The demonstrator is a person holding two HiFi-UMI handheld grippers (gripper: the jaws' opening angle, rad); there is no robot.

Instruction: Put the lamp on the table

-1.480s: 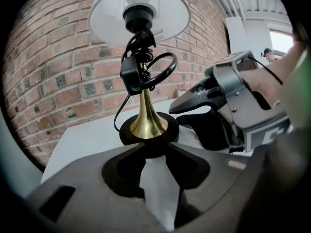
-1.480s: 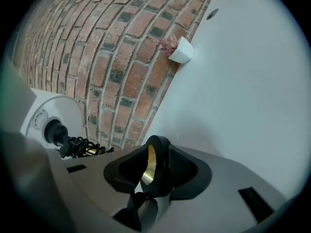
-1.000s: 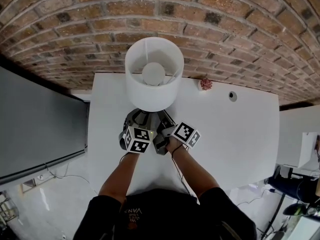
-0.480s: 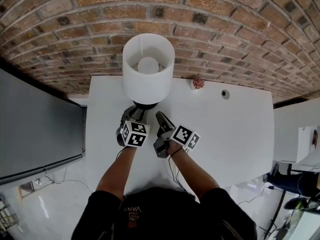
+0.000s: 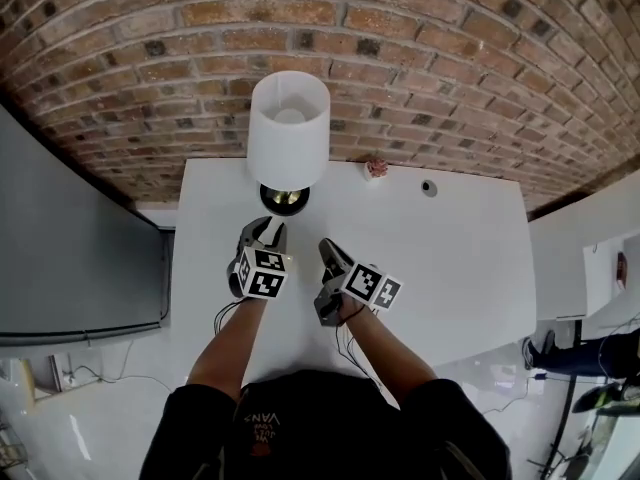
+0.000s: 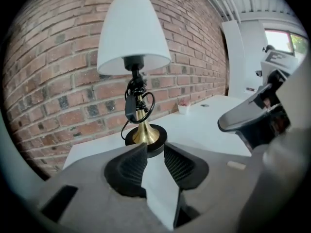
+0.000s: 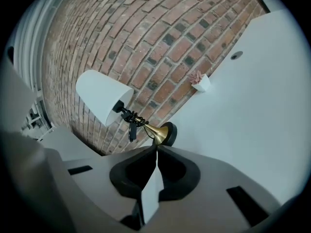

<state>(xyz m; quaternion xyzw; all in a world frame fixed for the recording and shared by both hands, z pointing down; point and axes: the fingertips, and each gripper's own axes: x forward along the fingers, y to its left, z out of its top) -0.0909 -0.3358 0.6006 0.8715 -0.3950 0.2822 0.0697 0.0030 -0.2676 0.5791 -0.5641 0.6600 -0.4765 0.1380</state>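
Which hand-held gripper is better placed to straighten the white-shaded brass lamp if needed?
Left, probably. The left hand-held gripper, its jaws just closing slightly, is open and empty, lined up on the black round base of the white-shaded brass lamp. The right hand-held gripper has just closed empty and sits further back.

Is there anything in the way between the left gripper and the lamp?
No, nothing visible. Only bare white table lies between the left gripper and the lamp. The small pink plant sits off to the side, by the brick wall.
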